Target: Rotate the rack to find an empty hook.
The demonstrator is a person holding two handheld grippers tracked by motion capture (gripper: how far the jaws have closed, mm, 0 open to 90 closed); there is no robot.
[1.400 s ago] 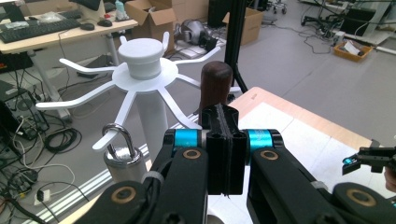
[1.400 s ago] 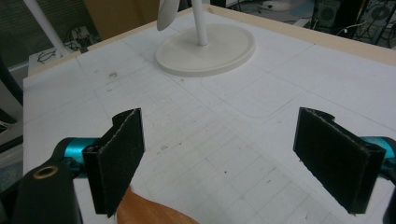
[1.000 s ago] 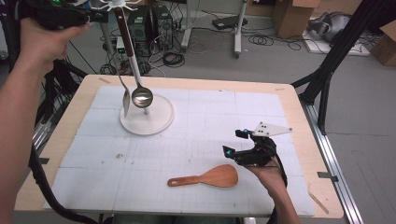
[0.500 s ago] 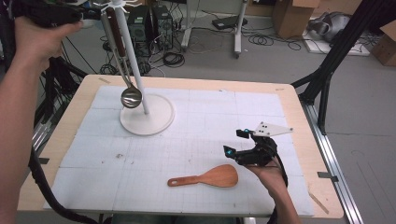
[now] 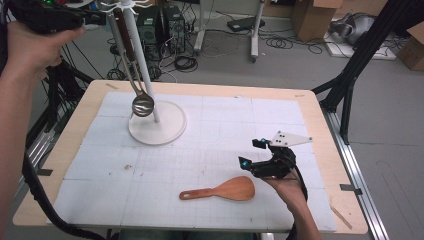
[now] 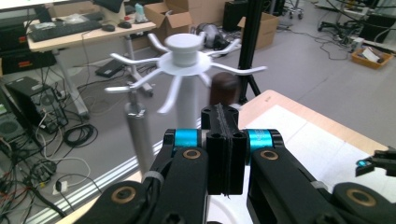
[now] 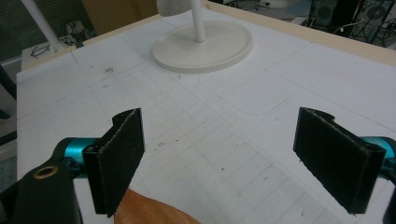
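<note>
My left tongs (image 6: 223,140), closed, beside the utensil rack (image 6: 183,51); my right tongs (image 7: 231,158), open above the wooden spatula (image 5: 225,190).

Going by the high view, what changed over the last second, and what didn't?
The ladle hanging from the white rack swung leftward, its bowl now off the base's left edge. The left gripper stays raised at the rack's top, jaws closed. The right gripper, open, and the wooden spatula haven't moved.
</note>
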